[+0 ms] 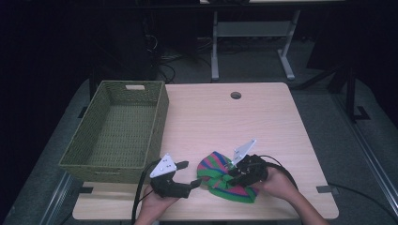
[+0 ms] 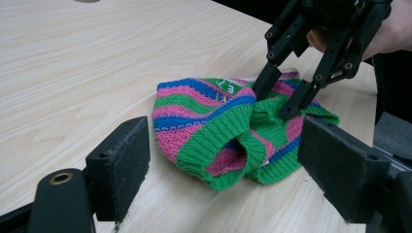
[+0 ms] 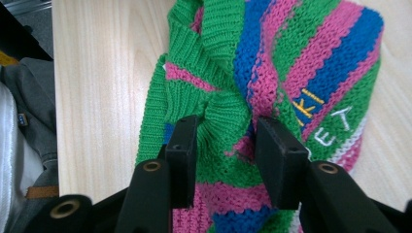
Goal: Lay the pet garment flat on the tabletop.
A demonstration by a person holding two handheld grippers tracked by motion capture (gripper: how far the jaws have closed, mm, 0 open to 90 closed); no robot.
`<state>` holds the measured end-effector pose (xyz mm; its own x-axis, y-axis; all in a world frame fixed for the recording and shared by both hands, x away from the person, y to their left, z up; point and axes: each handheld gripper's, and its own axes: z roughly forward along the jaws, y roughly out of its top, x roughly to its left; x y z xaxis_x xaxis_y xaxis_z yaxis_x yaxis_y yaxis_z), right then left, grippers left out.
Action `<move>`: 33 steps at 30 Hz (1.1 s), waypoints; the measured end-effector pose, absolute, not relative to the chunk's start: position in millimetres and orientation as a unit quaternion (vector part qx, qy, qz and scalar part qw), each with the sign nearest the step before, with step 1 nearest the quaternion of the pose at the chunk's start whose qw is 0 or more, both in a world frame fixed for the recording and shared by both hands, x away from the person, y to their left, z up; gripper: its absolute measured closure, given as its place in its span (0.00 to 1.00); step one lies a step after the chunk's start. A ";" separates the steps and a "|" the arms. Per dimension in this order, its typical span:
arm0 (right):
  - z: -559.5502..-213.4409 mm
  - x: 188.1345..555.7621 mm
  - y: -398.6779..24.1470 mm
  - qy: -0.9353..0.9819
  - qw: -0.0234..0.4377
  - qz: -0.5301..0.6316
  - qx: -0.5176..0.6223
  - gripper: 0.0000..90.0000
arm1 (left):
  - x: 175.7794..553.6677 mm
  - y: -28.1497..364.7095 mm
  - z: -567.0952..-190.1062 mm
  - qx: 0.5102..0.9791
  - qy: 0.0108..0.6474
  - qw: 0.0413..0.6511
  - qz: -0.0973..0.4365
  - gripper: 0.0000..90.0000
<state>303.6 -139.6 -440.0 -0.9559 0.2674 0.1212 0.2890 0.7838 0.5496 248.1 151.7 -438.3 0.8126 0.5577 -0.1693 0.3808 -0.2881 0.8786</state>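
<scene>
A: Woven green basket [image 1: 92,154]?
B: On the table [image 1: 263,117], left side.

A: Striped knit hat [image 1: 217,174]?
B: Near edge, well right of the basket.

A: Grippers?
B: Right gripper [image 3: 224,138]: jaws straddle a bunched hat fold. Left gripper [image 2: 221,160]: jaws wide apart, just beside the hat.

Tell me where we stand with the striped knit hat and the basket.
Done: nothing yet; the woven basket holds nothing. In hand: the right gripper is down on the striped knit hat, a green fold bunched between its jaws, though a firm pinch is not clear. The left gripper waits open beside the hat. Left: probably lifting the hat into the basket.
</scene>
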 end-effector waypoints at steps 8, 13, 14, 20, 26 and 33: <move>-444.8 302.2 -139.9 -0.944 0.019 -0.293 -0.153 0.80 | 248.1 150.9 -438.7 0.798 0.293 0.520 0.084 0.21; -444.8 301.9 -139.6 -0.945 0.012 -0.293 -0.148 0.89 | 248.3 150.9 -438.9 0.798 0.294 0.519 0.084 0.21; -444.2 301.6 -139.6 -0.945 0.011 -0.292 -0.148 0.90 | 248.4 151.1 -438.8 0.798 0.293 0.519 0.084 0.21; -437.7 299.4 -142.0 -0.942 0.009 -0.304 -0.145 0.92 | 248.4 151.1 -439.0 0.798 0.294 0.519 0.083 0.21; -423.3 295.9 -147.0 -0.934 0.008 -0.326 -0.144 0.92 | 248.8 150.7 -439.2 0.798 0.294 0.519 0.082 0.21; -405.4 293.1 -152.9 -0.925 0.003 -0.351 -0.142 0.93 | 249.0 150.8 -439.5 0.799 0.292 0.519 0.082 0.21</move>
<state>293.1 -152.9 -405.4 -0.9599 0.2598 0.1052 0.2642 0.7130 0.6495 249.0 150.8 -439.5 0.8155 0.5528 -0.1717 0.3816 -0.2904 0.8776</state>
